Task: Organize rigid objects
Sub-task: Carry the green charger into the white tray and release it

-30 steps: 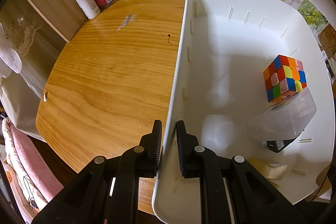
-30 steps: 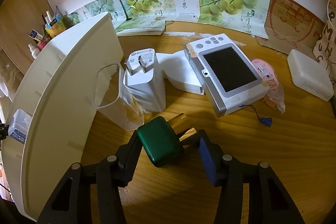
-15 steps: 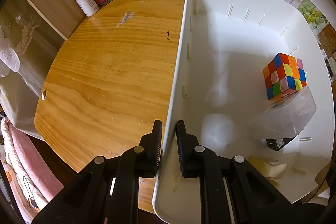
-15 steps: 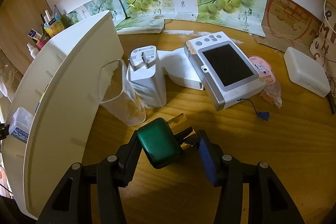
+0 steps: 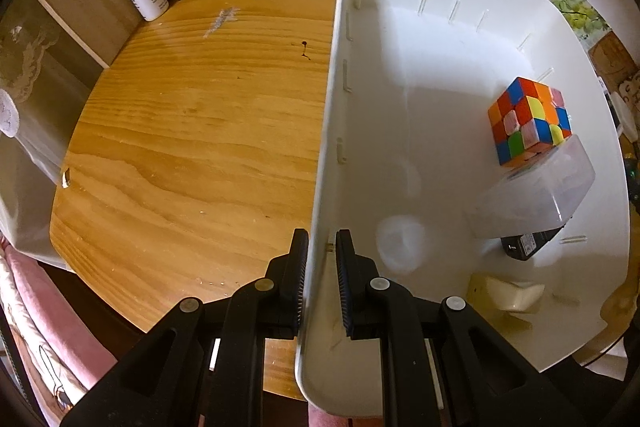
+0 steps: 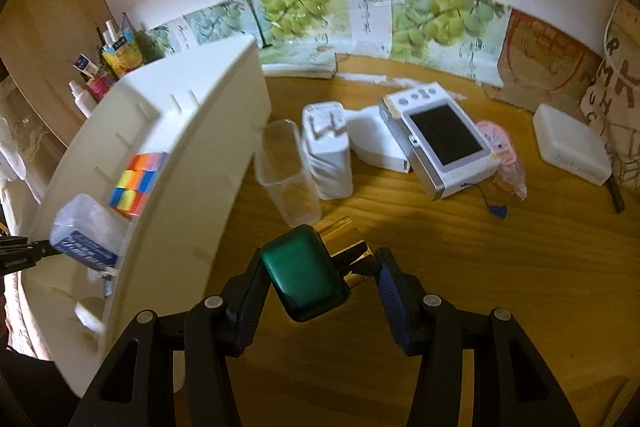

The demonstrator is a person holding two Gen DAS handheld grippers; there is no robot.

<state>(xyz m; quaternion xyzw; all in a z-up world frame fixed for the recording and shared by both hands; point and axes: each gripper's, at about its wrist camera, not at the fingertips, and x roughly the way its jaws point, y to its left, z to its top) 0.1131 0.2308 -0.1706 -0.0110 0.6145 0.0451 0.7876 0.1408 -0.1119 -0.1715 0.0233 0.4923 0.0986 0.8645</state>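
The left gripper point(image 5: 322, 281) pinches the near wall of the big white bin point(image 5: 400, 167) with its fingers nearly closed. Inside the bin, on the right, sit a colorful cube point(image 5: 528, 121) and a clear box point(image 5: 532, 195). The right gripper point(image 6: 320, 279) squeezes a green bottle point(image 6: 306, 279) with a gold cap above the wooden bench point(image 6: 460, 267), right of the bin.

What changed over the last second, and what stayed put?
The right gripper, still clamped on the green bottle with its gold cap, lifted it off the table and toward the white bin. The left gripper kept its pinch on the bin wall; the cube and clear box inside stayed put.
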